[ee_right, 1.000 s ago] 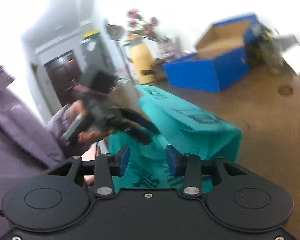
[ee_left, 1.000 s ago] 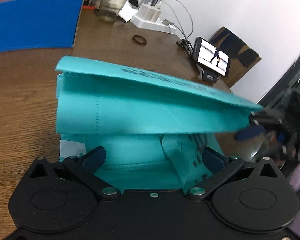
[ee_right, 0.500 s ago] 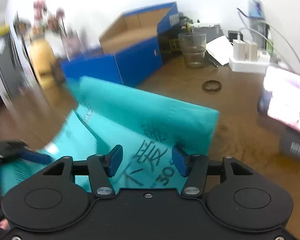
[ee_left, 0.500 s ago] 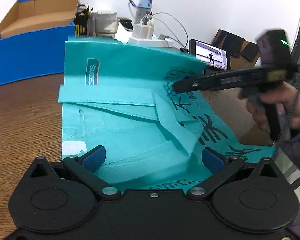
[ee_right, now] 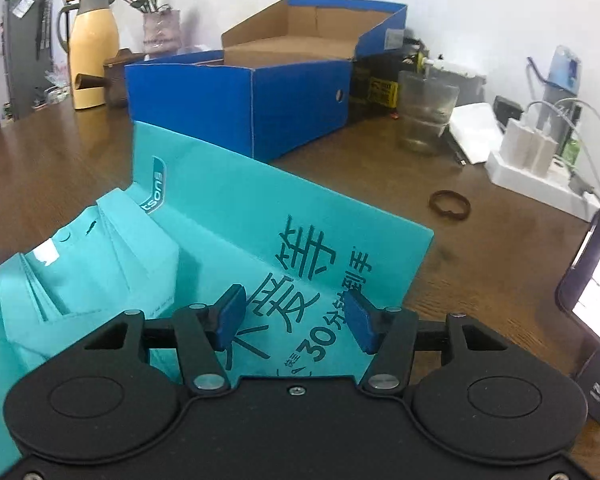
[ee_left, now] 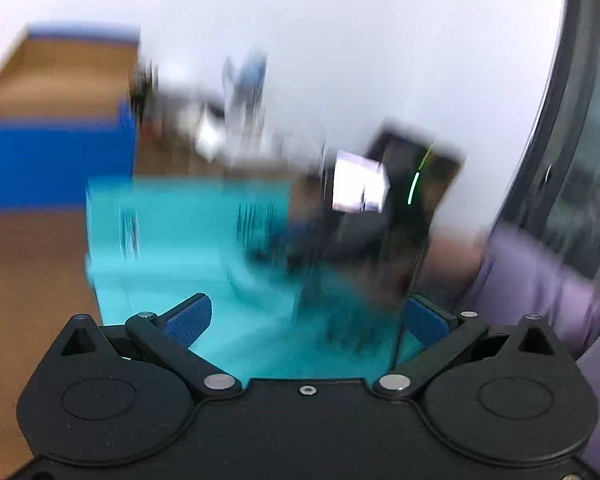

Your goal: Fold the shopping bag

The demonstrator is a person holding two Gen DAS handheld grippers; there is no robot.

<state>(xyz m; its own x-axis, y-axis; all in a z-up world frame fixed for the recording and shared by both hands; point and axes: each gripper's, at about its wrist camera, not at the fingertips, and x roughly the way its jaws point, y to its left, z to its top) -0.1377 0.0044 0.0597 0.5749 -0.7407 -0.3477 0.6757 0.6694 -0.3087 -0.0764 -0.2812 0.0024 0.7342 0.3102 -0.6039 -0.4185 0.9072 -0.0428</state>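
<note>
The teal shopping bag [ee_right: 260, 208] lies on the brown wooden table [ee_right: 480, 260], its printed panel spread flat toward the blue box. A smaller folded section with a white label [ee_right: 46, 254] sits at its left. My right gripper [ee_right: 295, 318] is open just above the printed panel, with nothing clamped between its blue pads. The left wrist view is badly blurred: the bag [ee_left: 180, 232] shows as a teal patch ahead. My left gripper [ee_left: 306, 316] is wide open over its near edge. The right gripper [ee_left: 360, 236] is a dark smear over the bag's right side.
A blue cardboard box [ee_right: 240, 96] stands open behind the bag. To the right are a glass jar [ee_right: 426, 110], a dark hair tie [ee_right: 450, 205], a white power strip [ee_right: 536, 176] and a phone on a stand [ee_right: 596, 276]. A yellow thermos [ee_right: 90, 68] is far left. A purple sleeve [ee_left: 540, 276] is at the right.
The bag panel that was lifted a second ago now lies flat on the table. The right gripper swung round to face the box. The left view tilted up and blurred.
</note>
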